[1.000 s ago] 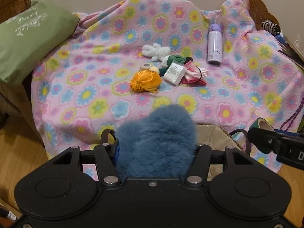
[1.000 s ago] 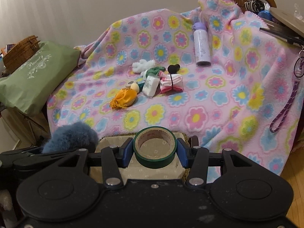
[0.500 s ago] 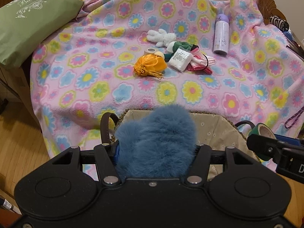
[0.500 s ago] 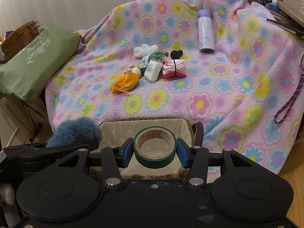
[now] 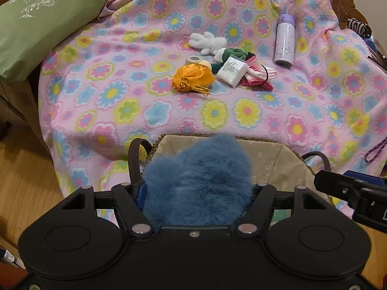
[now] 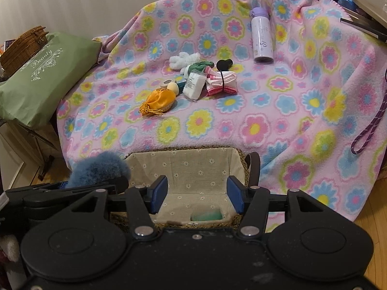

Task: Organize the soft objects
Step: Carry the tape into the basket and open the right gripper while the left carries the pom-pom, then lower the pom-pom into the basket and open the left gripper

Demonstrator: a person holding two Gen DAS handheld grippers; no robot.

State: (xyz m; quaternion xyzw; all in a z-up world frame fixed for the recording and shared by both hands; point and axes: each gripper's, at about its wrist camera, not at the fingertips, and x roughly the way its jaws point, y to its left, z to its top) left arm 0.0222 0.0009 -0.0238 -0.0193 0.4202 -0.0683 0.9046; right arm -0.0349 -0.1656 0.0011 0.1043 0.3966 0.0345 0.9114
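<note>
One lined basket (image 6: 193, 164) sits nearest; above it the left gripper (image 5: 197, 191) clamps one blue fluffy toy (image 5: 198, 181), while the right gripper (image 6: 197, 193) hovers with jaws apart. Inside lies one green tape roll (image 6: 206, 216). Beyond the basket, one orange pouch (image 6: 158, 101) lies on the floral blanket (image 6: 266, 111).

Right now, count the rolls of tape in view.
2. A green tape roll lies on the lined wicker basket's floor; a small pale tape roll sits on the floral fleece blanket beside the orange drawstring pouch. Others may be hidden.
</note>
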